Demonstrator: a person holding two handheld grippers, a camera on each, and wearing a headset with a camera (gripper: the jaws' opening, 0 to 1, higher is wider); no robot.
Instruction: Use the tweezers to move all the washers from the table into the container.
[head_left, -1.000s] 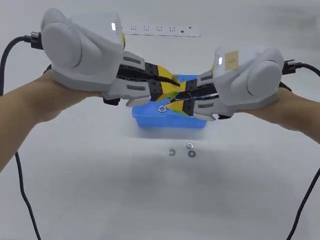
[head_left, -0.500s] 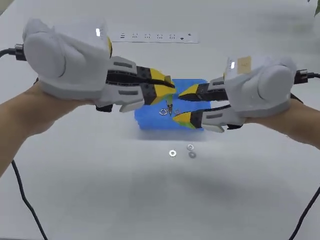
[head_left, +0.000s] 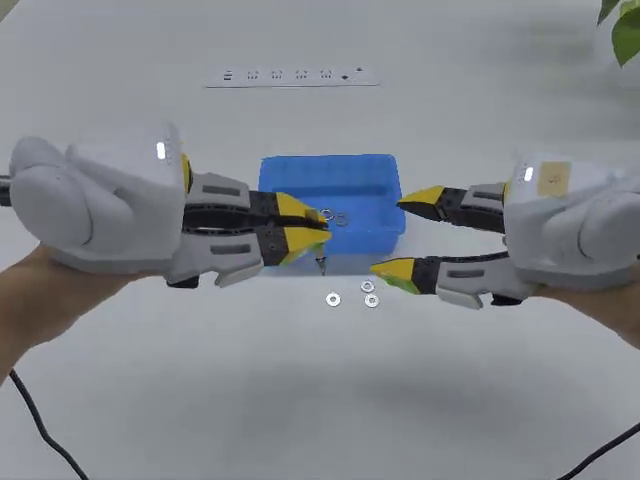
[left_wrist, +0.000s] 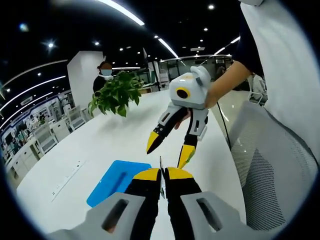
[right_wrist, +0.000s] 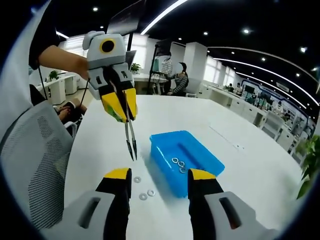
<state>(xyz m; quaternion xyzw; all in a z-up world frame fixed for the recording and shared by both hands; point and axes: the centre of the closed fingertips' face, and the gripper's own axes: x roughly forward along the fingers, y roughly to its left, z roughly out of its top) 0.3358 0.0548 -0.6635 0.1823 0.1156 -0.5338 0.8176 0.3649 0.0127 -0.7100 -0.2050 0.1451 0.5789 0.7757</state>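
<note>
Three small flat silver metal washers (head_left: 367, 288) lie loose on the white tabletop (head_left: 300, 400). They sit in a tight cluster just on the near side of the blue rectangular plastic container (head_left: 330, 170).

The slim metal tweezers (right_wrist: 130, 134) hang tips-down, long axis close to upright. The tips are just left of the cluster and a little toward the container. They look clear of the tabletop, though contact is hard to judge.

The left hand-held gripper (head_left: 318, 238) is clamped on the tweezers' upper end and is the nearer of the two to the cluster. The right hand-held gripper (head_left: 388, 237) has its jaws spread wide and holds nothing. It hovers right of the cluster, by the container's near right corner.

Farther off, the dropped washers (right_wrist: 179, 164) rest inside the container, about three of them.

Judgement: the coming move is a short drop, toward the person and slightly right, onto the leftmost washer. It lies flat, so the tips must pinch its rim.
</note>
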